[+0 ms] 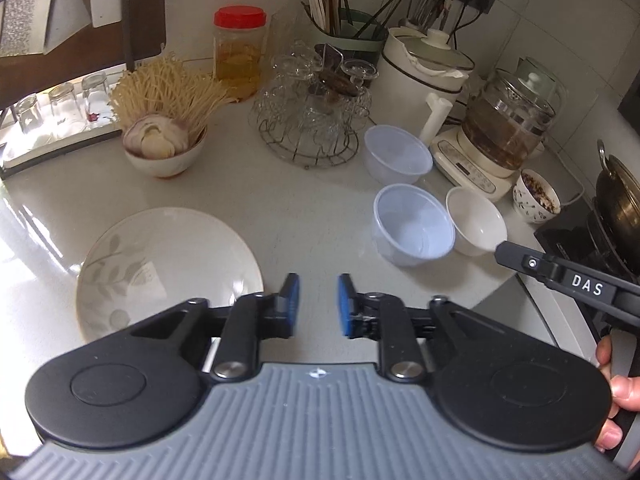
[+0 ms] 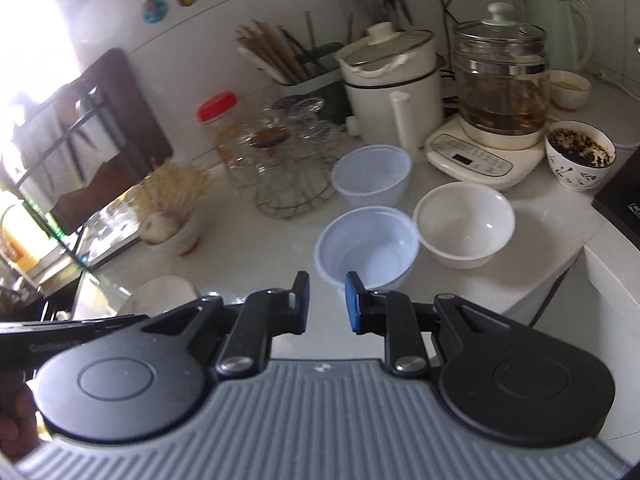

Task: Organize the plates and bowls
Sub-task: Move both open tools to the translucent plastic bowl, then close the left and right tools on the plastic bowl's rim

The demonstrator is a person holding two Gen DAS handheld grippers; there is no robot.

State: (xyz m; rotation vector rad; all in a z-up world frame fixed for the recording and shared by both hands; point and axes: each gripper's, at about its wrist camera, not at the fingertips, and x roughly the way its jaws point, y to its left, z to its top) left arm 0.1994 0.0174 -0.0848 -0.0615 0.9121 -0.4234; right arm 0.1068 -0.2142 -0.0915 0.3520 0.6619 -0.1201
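A cream plate with a grey leaf pattern (image 1: 168,264) lies on the white counter, just ahead and left of my left gripper (image 1: 319,306), which is open and holds nothing. Right of it stand a clear plastic bowl (image 1: 412,224), a white bowl (image 1: 476,220) and a second clear plastic bowl (image 1: 396,154) further back. My right gripper (image 2: 327,304) hovers just short of the near plastic bowl (image 2: 366,250), jaws slightly apart and empty. The white bowl (image 2: 464,224) sits to its right. In the left wrist view one of the right gripper's fingers (image 1: 516,258) reaches the white bowl's near rim.
A bowl of dry noodles and garlic (image 1: 164,152), a wire rack of glassware (image 1: 308,120), a red-lidded jar (image 1: 240,52), a white pot (image 1: 424,68) and a glass kettle (image 1: 508,128) line the back. A patterned bowl of tea leaves (image 1: 536,196) and a wok (image 1: 620,192) stand at the right.
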